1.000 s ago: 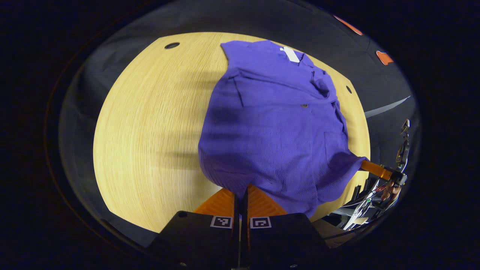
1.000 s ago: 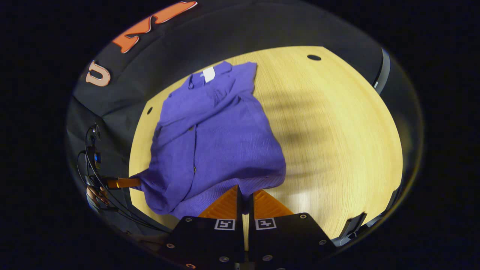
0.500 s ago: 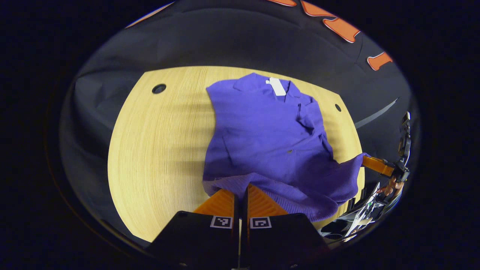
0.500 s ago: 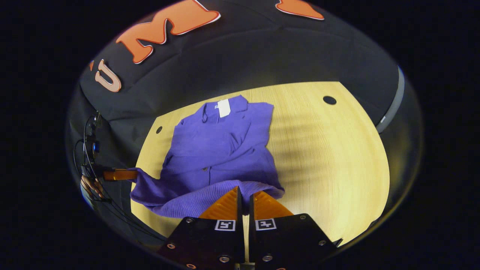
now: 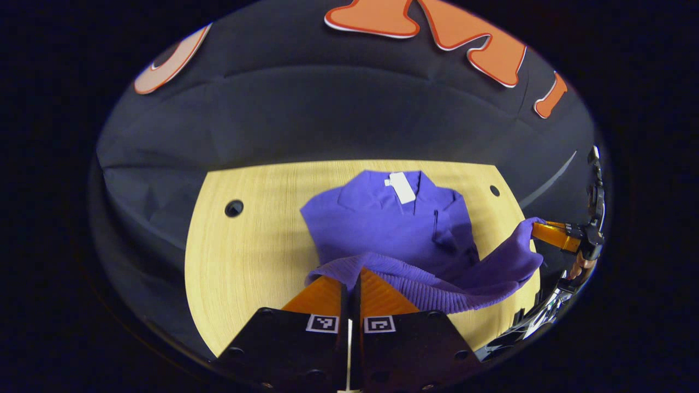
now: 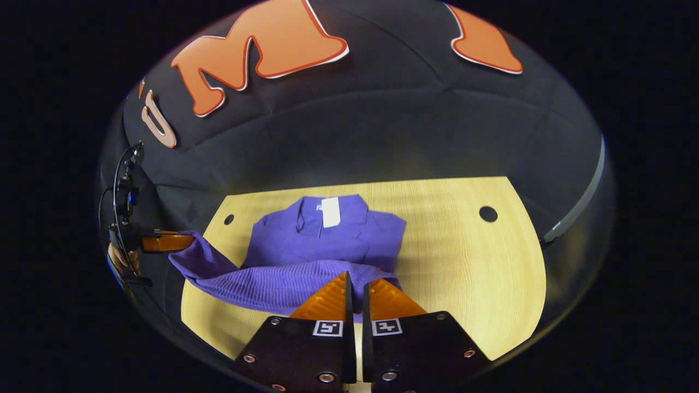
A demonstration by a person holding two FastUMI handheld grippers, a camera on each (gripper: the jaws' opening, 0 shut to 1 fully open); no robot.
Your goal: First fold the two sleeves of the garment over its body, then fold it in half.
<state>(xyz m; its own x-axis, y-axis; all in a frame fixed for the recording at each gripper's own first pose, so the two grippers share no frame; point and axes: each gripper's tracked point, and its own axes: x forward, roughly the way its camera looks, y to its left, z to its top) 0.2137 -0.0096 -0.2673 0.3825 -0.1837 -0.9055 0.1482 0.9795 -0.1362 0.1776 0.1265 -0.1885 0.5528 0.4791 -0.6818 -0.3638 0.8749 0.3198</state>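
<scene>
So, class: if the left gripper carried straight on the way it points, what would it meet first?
Probably the collar end of the purple garment lying on the table, whose hem the left gripper holds lifted; depth is uncertain.

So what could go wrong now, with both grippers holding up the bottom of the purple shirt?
The left gripper and right gripper each pinch only a small bit of the purple shirt's hem, so a corner might slip free. The hem sags between them, so the fold may land crooked or wrinkled. Carrying it toward the collar could also drag the shirt across the wooden table and undo the folded sleeves.
</scene>
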